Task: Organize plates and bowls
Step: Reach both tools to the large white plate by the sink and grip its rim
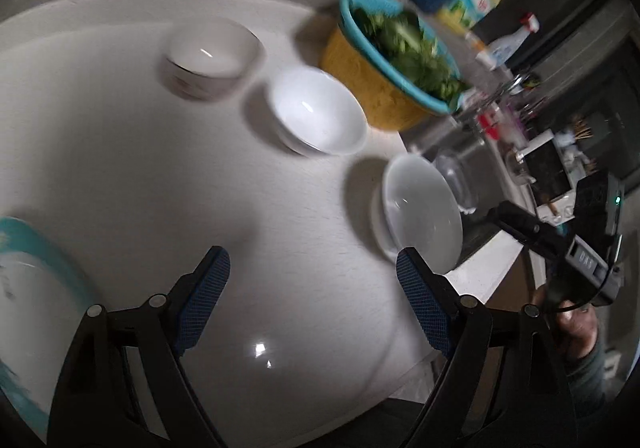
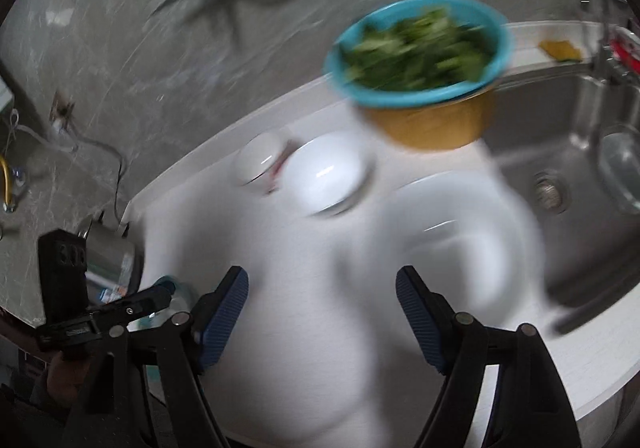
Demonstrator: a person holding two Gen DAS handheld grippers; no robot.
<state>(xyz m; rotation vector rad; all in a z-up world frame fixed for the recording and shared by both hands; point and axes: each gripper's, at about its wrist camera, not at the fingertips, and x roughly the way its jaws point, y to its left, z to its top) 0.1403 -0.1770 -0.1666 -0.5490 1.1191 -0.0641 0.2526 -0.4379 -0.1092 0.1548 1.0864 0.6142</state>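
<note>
- Kitchen counter, white worktop w/ grey marble wall behind and a steel sink at the robot-right end; both views are motion-blurred.
- Left gripper: jaws wide apart, nothing between the blue pads, hovering over bare worktop.
- Right gripper: jaws also wide apart, empty; a blurred white bowl lies just ahead and a bit to the right of its tips.
- Task things: three white bowls on the worktop. In the left view the nearest bowl sits by the counter edge next to the sink, just ahead of the left gripper's right finger. The middle bowl is farther ahead, the patterned bowl farthest, approx. in one diagonal row.
- A teal-rimmed plate is at the far left edge of the left view, only partly seen.
- Key relation, my judgement: the nearest bowl is closer to the right gripper, so this arm probably takes it; the left is nearer to the plate.
- Bowls are round, so no long axis. All stand upright, mouth up; the grip must be over the rim.
- Yellow basin w/ teal colander of greens stands behind the middle bowl, close to it; cannot tell if touching.
</note>
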